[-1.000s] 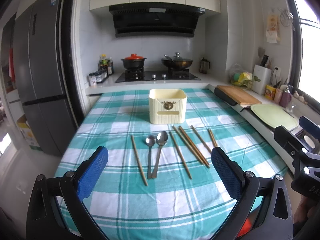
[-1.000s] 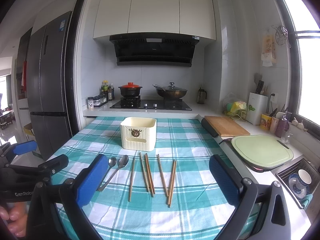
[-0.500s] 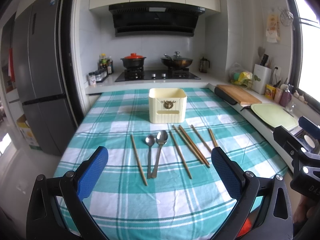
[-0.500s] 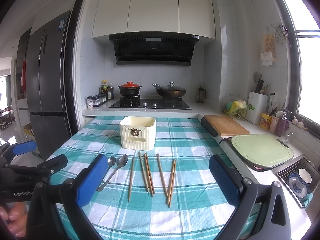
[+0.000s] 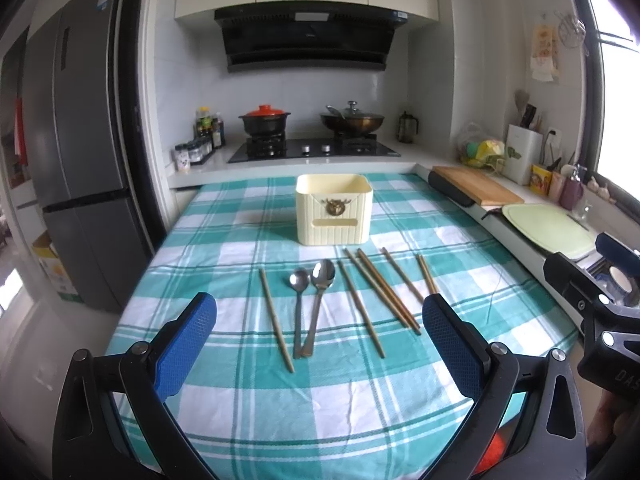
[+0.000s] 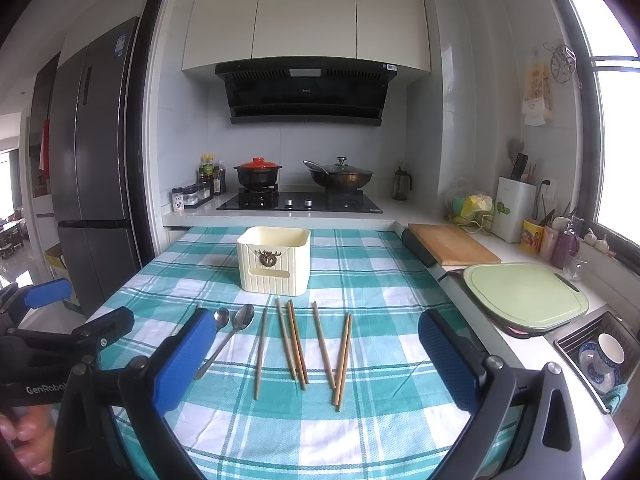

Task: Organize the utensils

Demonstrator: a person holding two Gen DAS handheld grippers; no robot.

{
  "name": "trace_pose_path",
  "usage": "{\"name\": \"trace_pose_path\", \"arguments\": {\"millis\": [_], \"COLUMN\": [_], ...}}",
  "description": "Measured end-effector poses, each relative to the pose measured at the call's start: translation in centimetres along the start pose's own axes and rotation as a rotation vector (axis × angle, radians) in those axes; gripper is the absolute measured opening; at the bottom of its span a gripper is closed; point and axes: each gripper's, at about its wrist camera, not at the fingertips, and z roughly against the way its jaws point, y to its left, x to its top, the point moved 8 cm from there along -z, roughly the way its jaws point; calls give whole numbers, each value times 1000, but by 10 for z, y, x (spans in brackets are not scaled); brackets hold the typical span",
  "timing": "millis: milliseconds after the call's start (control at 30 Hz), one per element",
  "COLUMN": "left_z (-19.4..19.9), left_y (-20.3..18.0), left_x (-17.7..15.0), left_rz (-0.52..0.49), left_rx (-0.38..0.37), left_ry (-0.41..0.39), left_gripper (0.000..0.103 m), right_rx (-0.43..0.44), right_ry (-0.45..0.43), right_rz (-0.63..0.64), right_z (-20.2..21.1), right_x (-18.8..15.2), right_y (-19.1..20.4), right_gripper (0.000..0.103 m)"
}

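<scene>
nothing has moved: both claws, left [image 5: 319, 334] and right [image 6: 312, 354], hover spread wide and empty. chopsticks [image 5: 382, 294] and spoons [image 5: 316, 300] lie before the empty box [image 5: 334, 210]; sorting hasn't begun.

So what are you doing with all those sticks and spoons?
A person holds a gripper in each hand over the table to tidy the utensils. Nothing is picked up yet. The left gripper and right gripper are both open and empty. Two spoons and several chopsticks lie in a row on the checked tablecloth, just in front of a cream box.
</scene>
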Motion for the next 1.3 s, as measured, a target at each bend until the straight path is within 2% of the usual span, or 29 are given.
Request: {"name": "trace_pose_path", "arguments": {"millis": [600,867,1033,1300], "left_z": [-26,-42,-52,-72], "left_y": [3,21,43,69], "left_x": [-7,-14,-22,-33], "left_rz": [0,56,151,148], "left_rx": [-7,9,-21,70], "left_ry": [61,107,143,174], "left_gripper": [102,102,102,102], "right_rx": [-9,-9,6,49], "right_ry": [70,78,91,103], "right_rz": [22,21,20,36], "right_z": [-24,-33,-41,-54], "right_x": [-12,-15,-18,-26], "right_y": [2,0,3,7], "right_gripper": [103,103,103,103]}}
